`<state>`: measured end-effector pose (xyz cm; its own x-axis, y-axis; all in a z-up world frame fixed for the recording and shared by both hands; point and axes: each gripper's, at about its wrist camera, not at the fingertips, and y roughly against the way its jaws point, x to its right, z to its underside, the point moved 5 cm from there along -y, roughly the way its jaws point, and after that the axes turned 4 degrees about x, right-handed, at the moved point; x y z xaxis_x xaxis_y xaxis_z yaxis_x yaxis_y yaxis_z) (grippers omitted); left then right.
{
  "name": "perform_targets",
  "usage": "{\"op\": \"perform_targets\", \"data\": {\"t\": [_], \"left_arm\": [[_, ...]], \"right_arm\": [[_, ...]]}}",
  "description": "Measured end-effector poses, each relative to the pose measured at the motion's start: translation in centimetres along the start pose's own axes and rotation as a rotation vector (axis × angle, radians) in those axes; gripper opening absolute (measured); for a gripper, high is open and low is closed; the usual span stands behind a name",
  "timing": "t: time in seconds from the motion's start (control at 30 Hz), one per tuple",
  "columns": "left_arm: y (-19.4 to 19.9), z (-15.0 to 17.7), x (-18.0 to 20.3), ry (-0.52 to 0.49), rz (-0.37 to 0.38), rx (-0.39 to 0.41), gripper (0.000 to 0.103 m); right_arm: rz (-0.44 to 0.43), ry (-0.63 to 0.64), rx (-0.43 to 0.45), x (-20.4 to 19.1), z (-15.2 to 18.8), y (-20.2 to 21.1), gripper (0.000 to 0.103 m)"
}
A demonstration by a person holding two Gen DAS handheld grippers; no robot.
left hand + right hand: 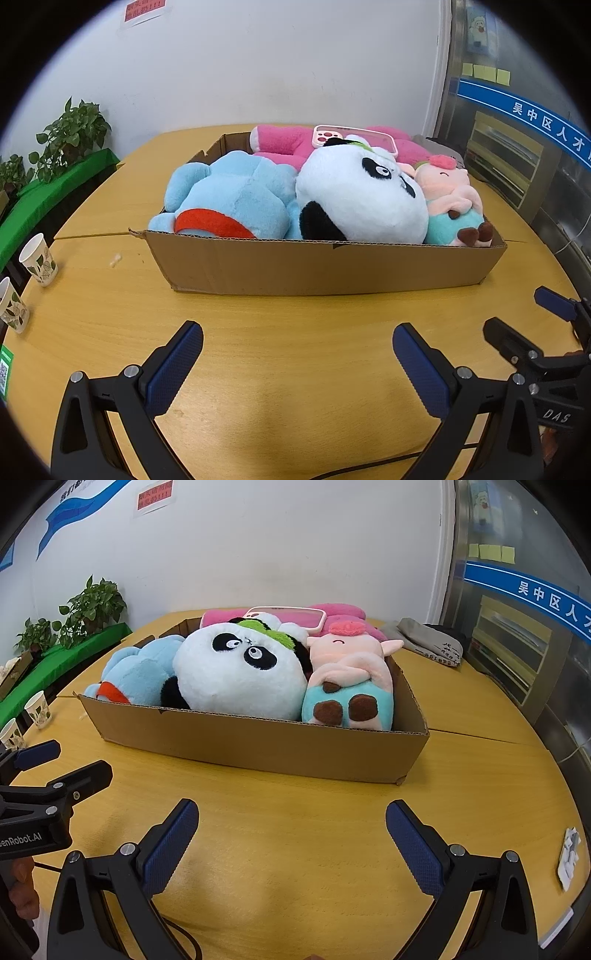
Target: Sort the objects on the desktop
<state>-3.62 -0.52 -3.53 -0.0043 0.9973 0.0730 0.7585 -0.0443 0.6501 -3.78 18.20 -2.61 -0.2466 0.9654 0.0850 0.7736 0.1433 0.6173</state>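
Note:
A shallow cardboard box [332, 267] [258, 744] sits on the wooden table. It holds a light blue plush [232, 199] [142, 672], a panda plush [360, 199] [240, 672], a pink pig plush [452, 199] [351, 675], a magenta plush [284, 144] and a pink-rimmed phone case [354, 136] [286, 616] on top. My left gripper [297, 362] is open and empty, hovering over bare table in front of the box. My right gripper [291, 840] is open and empty, beside the left one; it also shows in the left wrist view [524, 317].
Two paper cups [38, 264] [11, 306] stand at the table's left edge. Potted plants [72, 138] on a green cloth lie beyond. Folded grey cloth [428, 638] lies behind the box at right. A white plastic piece [569, 853] lies at the table's right edge.

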Motion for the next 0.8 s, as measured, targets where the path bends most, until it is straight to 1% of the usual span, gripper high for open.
{"op": "perform_targets", "data": {"t": [0.07,0.13,0.2,0.23,0.3,0.33,0.37,0.43,0.5,0.57,0.63,0.73,0.8], "left_arm": [[0.0,-0.1,-0.6,0.004,0.002,0.006,0.103],[0.3,-0.7,-1.7,-0.024,-0.019,0.021,0.103],[0.4,-1.2,-3.9,-0.066,-0.044,0.037,0.103],[0.7,-1.4,-5.1,-0.091,-0.065,0.051,0.103],[1.2,-1.6,-8.7,-0.15,-0.086,0.059,0.103],[1.4,-1.6,-10.5,-0.175,-0.063,0.05,0.103],[1.3,-1.4,-12.1,-0.196,-0.015,0.025,0.103],[0.4,-0.6,-14.7,-0.229,0.048,-0.048,0.103],[-1.0,-0.1,-16.2,-0.248,0.084,-0.107,0.103],[-2.7,0.4,-16.3,-0.253,0.119,-0.15,0.103],[-4.3,1.1,-16.2,-0.28,0.14,-0.177,0.103],[-6.7,1.4,-15.4,-0.327,0.159,-0.187,0.103],[-8.2,1.3,-15.3,-0.338,0.166,-0.194,0.103]], "right_arm": [[-0.032,-0.015,-0.007,0.7,0.0,-0.5,0.103],[-0.065,-0.03,-0.015,1.5,0.0,-1.1,0.103],[-0.096,-0.039,-0.011,2.7,0.0,-1.6,0.103],[-0.111,-0.037,0.006,3.8,0.0,-1.9,0.103],[-0.162,-0.038,0.032,6.8,0.2,-2.6,0.103],[-0.195,-0.031,0.04,8.4,0.4,-2.9,0.103],[-0.224,-0.017,0.037,9.8,0.6,-3.3,0.103],[-0.269,0.036,-0.004,12.9,1.7,-4.7,0.103],[-0.304,0.101,-0.072,15.2,2.8,-6.2,0.103],[-0.325,0.158,-0.138,16.6,3.9,-7.4,0.103],[-0.361,0.206,-0.193,17.7,4.8,-8.6,0.103],[-0.406,0.226,-0.228,18.3,4.7,-9.7,0.103],[-0.412,0.261,-0.245,18.1,4.9,-10.6,0.103]]}}
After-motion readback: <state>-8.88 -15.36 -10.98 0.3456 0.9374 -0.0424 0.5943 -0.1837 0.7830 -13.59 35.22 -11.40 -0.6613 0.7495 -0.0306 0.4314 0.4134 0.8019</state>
